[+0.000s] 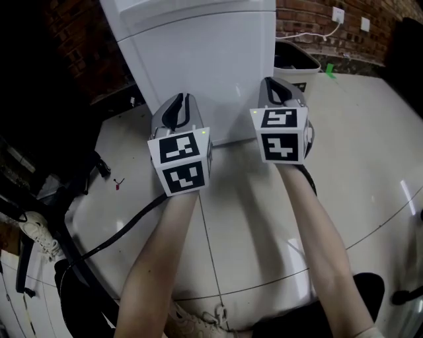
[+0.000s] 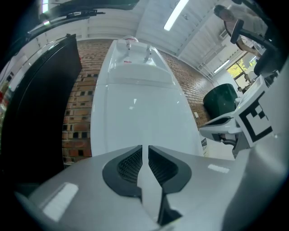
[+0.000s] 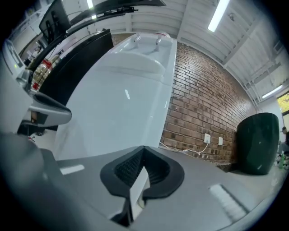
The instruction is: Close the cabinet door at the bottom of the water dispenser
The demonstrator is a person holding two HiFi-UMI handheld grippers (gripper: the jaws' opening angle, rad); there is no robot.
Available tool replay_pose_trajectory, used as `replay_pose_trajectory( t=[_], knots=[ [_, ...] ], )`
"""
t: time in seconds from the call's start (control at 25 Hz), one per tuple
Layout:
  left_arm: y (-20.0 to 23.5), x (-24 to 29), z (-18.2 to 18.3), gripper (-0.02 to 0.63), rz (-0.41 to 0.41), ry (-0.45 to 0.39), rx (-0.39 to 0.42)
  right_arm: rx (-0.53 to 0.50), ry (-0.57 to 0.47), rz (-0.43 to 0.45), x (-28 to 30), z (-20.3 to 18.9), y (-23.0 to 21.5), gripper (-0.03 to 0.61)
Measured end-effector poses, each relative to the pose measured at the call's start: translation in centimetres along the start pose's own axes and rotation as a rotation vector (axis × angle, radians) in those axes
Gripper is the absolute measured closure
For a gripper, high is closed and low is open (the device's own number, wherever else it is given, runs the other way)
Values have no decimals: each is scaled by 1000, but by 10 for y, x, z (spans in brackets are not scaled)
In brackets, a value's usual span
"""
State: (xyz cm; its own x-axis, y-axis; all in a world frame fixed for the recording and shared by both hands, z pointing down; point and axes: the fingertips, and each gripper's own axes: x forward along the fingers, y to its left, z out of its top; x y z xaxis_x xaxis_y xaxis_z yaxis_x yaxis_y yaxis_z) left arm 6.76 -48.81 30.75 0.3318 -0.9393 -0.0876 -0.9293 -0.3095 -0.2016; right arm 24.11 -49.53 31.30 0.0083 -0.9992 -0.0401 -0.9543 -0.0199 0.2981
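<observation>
water dispenser (image 1: 198,59): white plastic, smooth, glossy
floor (image 1: 248,221): pale tiles, shiny
wall (image 3: 203,103): red brick, rough, matt

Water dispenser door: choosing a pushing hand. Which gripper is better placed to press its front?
Left, probably: the left gripper faces the water dispenser squarely; the right gripper points at its right edge, by the brick wall.

Bright ceiling strip lights (image 2: 177,13), small glints on the water dispenser (image 3: 113,113) and glossy floor (image 1: 370,132); left side's murky, gripper views fisheyed, dark corners.
</observation>
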Motion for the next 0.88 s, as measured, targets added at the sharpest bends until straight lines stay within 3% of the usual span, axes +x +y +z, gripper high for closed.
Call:
replay_pose_trajectory(
  t=[0.16,0.2,0.32,0.44,0.6,0.88],
  knots=[
    [6,-37,20,571,36,-7,-50,56,-42,38,-45,29,8,578],
    [8,-52,29,606,52,-14,-70,87,-54,42,-60,37,9,578],
    [7,-107,50,612,73,-16,-106,201,-87,51,-115,57,15,578],
    [6,-163,67,612,87,-25,-149,229,-145,106,-171,83,34,578],
    [2,-234,92,612,92,-53,-106,179,-216,216,-244,121,75,578],
    [-1,-321,129,612,64,-111,-62,247,-312,325,-338,168,106,578]
  ],
)
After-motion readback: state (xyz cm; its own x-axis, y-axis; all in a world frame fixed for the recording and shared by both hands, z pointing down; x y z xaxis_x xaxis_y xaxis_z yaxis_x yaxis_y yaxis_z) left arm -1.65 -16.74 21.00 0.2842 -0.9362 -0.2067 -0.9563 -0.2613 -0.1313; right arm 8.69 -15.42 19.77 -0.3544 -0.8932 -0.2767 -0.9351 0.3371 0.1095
